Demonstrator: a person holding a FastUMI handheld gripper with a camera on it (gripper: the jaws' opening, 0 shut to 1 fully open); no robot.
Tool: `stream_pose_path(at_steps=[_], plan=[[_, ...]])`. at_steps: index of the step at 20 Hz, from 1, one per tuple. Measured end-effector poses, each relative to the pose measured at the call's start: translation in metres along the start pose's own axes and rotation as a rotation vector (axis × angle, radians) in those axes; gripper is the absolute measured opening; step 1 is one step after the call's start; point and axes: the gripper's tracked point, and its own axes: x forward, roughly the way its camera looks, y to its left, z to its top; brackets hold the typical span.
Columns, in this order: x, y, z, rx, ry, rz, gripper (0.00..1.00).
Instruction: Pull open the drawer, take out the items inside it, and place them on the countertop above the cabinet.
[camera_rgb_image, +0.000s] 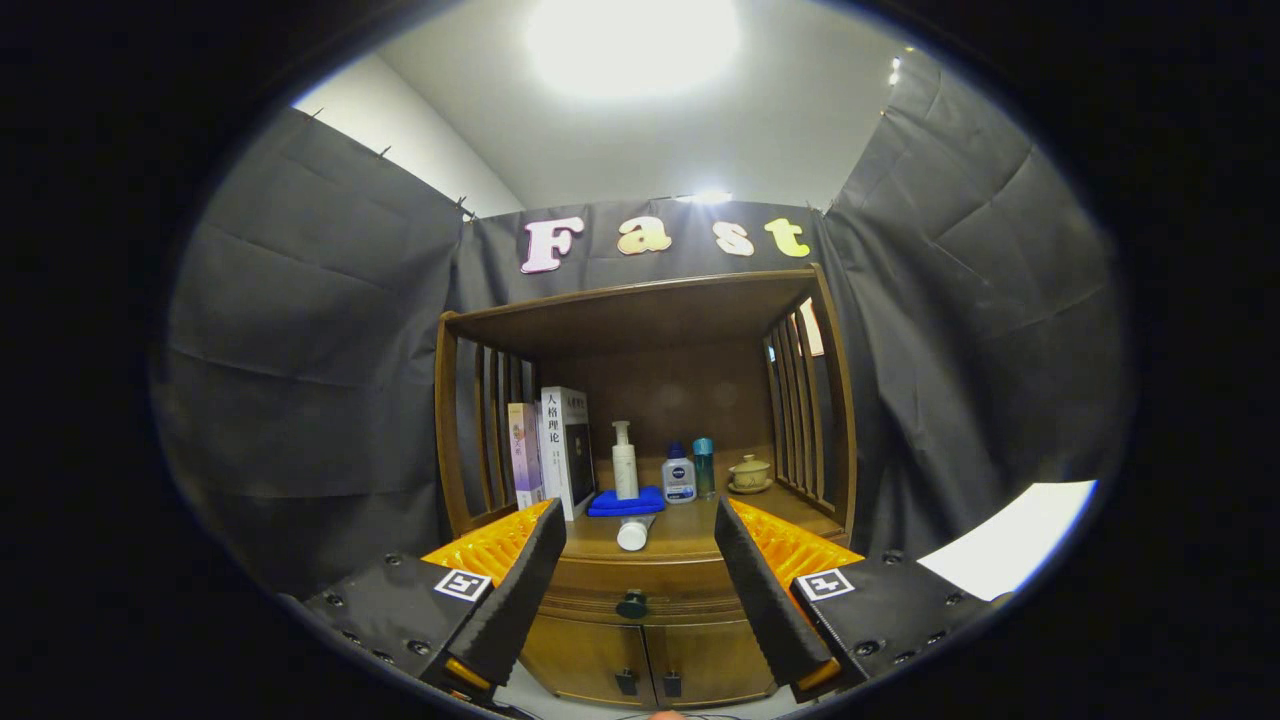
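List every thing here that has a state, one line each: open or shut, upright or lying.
Gripper: open, fingers spread, holding nothing.
Drawer: shut, knob untouched.
Cabinet doors: shut.
Books: upright.
Pump bottle: upright on the blue cloth.
White tube: lying on the countertop.
Two small bottles: upright.
Lidded cup: lid on.

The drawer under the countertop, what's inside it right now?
Cannot tell: the drawer is closed, so its front and dark knob hide the contents. The open gripper sits short of it, the knob between its fingers.
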Motion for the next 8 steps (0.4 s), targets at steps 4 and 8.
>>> stream_pose_path(at_steps=[4, 8], plan=[[-0.0002, -0.0008, 0.0061, -0.001, -0.009, 0.003, 0.95], [-0.0006, -0.0001, 0.0085, 0.009, -0.017, 0.003, 0.95]])
